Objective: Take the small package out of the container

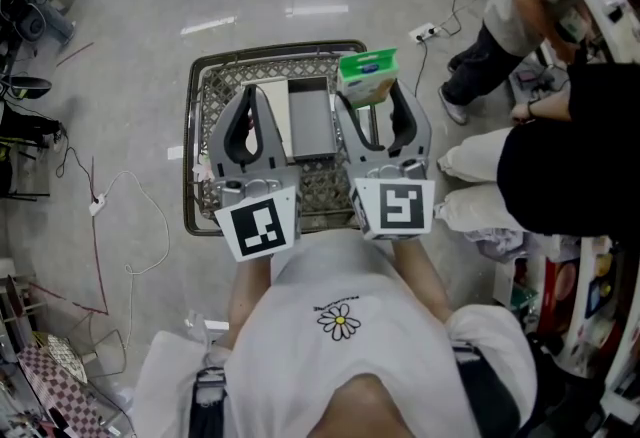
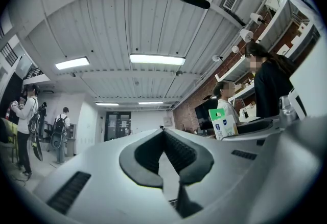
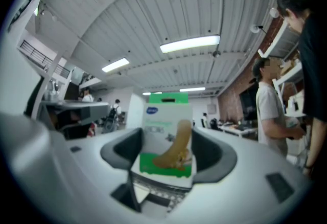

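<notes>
we pinch small package [image 1: 367, 76] in right gripper [image 1: 372, 98] fingers to clear wire basket [image 1: 200, 76] | left gripper [image 2: 164, 133] fingers closed, empty

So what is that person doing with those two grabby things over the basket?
A person holds a gripper in each hand above a wire basket that sits on the floor. The right gripper is shut on a small green and white package and holds it up by the basket's far rim. The left gripper is shut and holds nothing. A flat grey box lies in the basket.
</notes>
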The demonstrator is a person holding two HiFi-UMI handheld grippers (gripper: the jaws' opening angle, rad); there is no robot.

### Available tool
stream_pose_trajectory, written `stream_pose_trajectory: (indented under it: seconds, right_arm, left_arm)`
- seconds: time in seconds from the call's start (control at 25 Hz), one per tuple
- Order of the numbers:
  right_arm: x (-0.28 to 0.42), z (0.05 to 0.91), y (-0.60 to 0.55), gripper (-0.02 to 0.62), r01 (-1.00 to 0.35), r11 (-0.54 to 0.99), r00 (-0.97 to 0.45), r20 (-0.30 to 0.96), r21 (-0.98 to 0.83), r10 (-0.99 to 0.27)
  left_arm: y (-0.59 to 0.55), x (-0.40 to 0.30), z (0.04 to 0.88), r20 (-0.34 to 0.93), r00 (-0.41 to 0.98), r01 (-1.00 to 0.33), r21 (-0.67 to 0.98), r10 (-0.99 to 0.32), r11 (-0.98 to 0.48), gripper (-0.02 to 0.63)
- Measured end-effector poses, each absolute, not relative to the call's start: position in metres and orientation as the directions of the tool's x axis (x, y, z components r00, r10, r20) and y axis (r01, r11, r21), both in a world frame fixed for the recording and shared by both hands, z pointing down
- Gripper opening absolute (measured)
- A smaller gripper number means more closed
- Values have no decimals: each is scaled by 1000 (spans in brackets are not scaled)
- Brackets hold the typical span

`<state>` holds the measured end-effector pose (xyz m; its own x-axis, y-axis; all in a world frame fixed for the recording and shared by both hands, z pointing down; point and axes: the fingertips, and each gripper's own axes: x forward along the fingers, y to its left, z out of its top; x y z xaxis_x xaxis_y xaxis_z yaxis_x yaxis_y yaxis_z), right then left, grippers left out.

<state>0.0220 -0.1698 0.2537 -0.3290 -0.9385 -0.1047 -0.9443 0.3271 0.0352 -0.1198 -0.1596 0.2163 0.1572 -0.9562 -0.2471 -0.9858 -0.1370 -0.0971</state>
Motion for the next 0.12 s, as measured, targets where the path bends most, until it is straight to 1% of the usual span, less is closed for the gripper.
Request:
stream_pose_trajectory:
  seconds: [0.12]
  right_arm:
    - [22, 254, -170, 307, -945, 326, -328, -103, 32, -939]
  left_arm:
    - [-160, -121, 217, -243, 156, -986, -96, -957, -136, 25]
